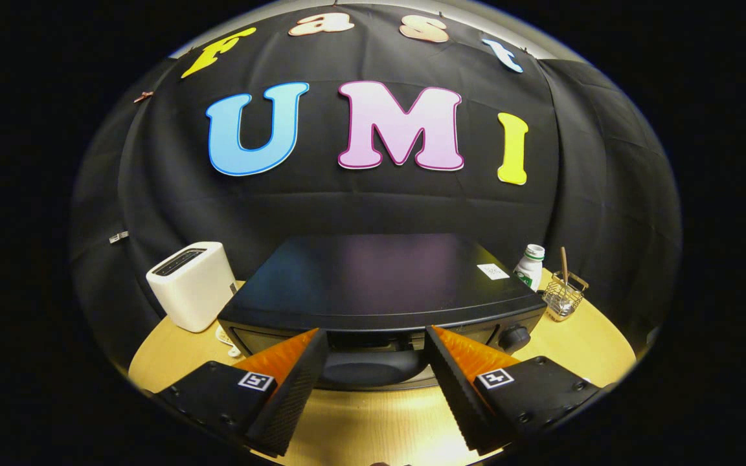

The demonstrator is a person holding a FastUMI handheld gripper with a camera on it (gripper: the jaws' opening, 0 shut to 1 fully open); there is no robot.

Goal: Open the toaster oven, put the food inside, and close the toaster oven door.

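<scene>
On a round pale wooden table (580,349) before a black cloth wall, the black box-shaped toaster oven (379,285) is seen just ahead of the gripper (376,346), whose fingers are spread wide with nothing held, so the door-opening step is judged in hand, its handle to be reached next.

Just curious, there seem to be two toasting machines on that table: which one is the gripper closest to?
The black toaster oven, just ahead of the open gripper. The white slot toaster stands off to its side.
</scene>
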